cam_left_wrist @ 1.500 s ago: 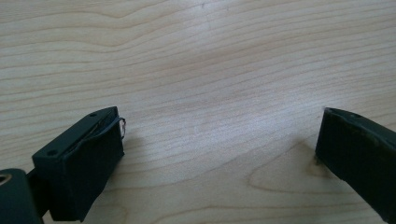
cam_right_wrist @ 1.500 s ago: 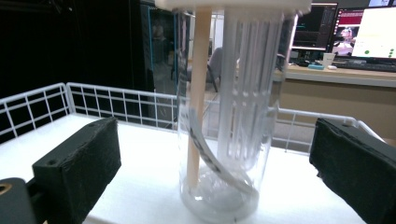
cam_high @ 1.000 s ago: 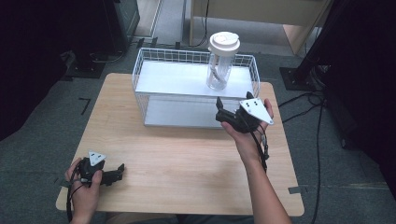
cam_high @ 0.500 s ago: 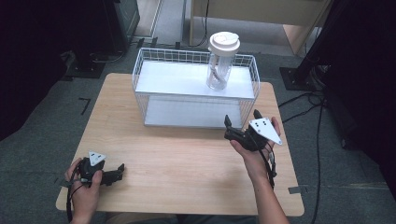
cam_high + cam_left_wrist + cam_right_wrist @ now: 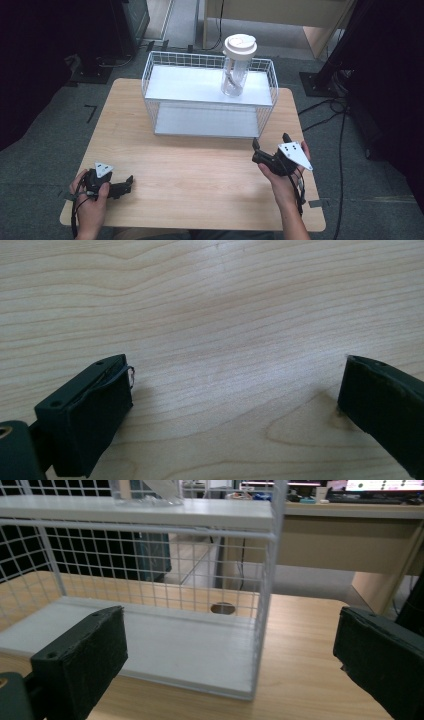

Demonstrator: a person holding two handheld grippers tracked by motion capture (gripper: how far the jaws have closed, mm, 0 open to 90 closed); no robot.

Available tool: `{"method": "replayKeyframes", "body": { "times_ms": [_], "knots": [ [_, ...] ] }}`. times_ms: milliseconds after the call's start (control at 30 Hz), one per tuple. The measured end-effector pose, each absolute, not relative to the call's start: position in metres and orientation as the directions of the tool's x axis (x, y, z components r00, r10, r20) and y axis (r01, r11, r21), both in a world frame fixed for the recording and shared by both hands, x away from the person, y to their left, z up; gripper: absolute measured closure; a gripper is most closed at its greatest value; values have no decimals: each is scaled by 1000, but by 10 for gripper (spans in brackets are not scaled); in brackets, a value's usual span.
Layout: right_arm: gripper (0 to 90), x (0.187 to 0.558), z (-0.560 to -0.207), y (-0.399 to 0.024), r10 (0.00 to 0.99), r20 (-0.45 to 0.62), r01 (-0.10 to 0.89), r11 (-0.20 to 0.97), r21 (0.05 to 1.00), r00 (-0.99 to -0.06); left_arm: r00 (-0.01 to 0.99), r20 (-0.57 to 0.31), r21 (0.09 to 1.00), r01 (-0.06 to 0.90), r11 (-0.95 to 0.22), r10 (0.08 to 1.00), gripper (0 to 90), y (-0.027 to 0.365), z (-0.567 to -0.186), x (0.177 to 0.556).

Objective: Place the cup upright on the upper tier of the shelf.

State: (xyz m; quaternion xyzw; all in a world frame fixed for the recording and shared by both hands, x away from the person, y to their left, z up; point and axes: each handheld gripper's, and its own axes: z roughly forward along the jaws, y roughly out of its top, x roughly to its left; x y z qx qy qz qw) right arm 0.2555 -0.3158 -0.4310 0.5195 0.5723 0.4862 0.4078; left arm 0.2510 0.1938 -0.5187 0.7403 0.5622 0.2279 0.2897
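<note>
Jar (image 5: 235, 70) with its white lid stands upright on the wire rack's (image 5: 210, 85) top shelf at twelve o'clock, so we hold our right gripper (image 5: 270, 148) wide-jawed before it while the left gripper (image 5: 127, 182) rests wide-jawed on the tabletop (image 5: 200, 170).

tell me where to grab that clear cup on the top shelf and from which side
Grip the clear cup round its body just below the white lid, coming from the front with the right claw. It stands upright on the wire rack's top shelf; the lid is likely too wide to grip.
</note>
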Motion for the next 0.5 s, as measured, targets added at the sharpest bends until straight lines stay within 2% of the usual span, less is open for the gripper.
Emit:
{"method": "replayKeyframes", "body": {
  "times_ms": [500],
  "knots": [
    [9,229,-469,-356,998,48,266,-35,963,-42,264,11,685,701,-199,965,13,194,-519,251]
  ]
}}
